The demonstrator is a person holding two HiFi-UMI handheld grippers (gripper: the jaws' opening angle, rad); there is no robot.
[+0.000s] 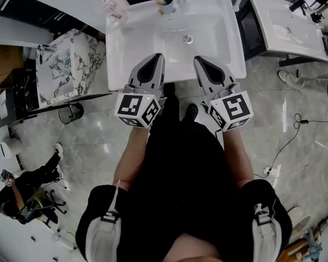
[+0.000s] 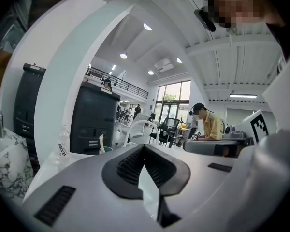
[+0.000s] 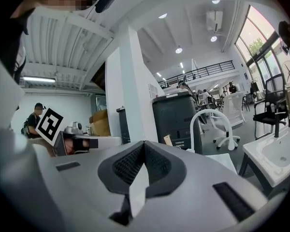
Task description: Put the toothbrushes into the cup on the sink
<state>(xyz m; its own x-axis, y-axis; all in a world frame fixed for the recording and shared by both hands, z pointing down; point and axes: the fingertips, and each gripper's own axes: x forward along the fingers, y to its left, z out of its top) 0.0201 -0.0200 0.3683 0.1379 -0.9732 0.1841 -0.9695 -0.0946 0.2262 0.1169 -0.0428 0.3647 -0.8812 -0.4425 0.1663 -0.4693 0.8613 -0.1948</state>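
Note:
The white sink (image 1: 218, 42) lies ahead of me in the head view. At its back edge stands a teal cup (image 1: 167, 2) with toothbrushes sticking out of it. My left gripper (image 1: 156, 59) and right gripper (image 1: 201, 60) hover side by side over the sink's near rim, well short of the cup. Both are shut, jaws meeting at the tips with nothing between them. In the left gripper view the shut left gripper (image 2: 144, 147) points toward the cup (image 2: 104, 149), small in the distance. In the right gripper view the right gripper (image 3: 144, 143) is shut too, with a toothbrush head (image 3: 168, 140) just beyond it.
A small clear bottle (image 1: 110, 5) stands at the sink's back left corner, and a white faucet (image 3: 209, 121) arches behind the basin. A second sink (image 1: 287, 26) stands to the right, a marble-patterned slab (image 1: 71, 64) to the left. A person (image 1: 22, 192) crouches on the floor at lower left.

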